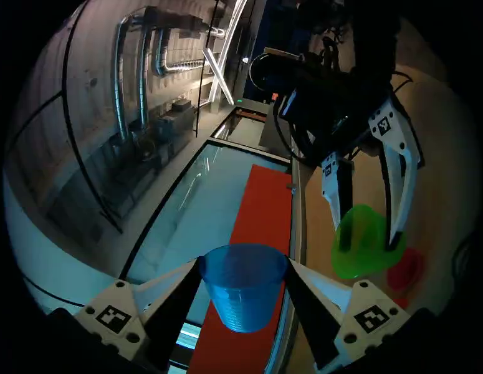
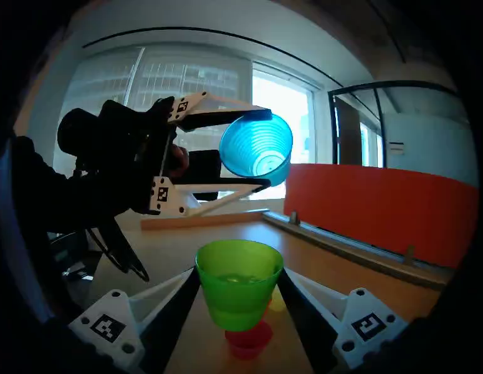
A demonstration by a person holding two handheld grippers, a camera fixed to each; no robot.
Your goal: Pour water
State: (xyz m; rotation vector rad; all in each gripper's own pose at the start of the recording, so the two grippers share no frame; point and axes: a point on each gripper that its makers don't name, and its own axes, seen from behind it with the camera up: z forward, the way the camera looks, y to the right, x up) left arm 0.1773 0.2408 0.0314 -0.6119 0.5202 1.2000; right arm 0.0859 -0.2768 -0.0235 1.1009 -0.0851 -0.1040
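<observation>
The left gripper (image 1: 243, 267) clamps the blue cup (image 1: 243, 296) at the frame's bottom centre. In the right gripper view, the right gripper (image 2: 239, 272) grips the green cup (image 2: 239, 287) at lower centre, a red cup (image 2: 248, 341) just beneath on the wooden table (image 2: 341, 268). The blue cup hangs tipped sideways at upper centre.

Both grippers are basically the same build: white plastic fingers (image 1: 157, 290) with black inner faces, tapering to narrow tips. On the left gripper (image 1: 242, 265), bottom of the left gripper view, each finger base has a square black-and-white marker (image 1: 113, 318) with small dark screws (image 1: 85, 310) around it. The right gripper (image 1: 366, 234), upper right of that view, has the same markers higher up its fingers, under a chunky black body (image 1: 322, 93) with black cables (image 1: 280, 128) looping off it.
</observation>
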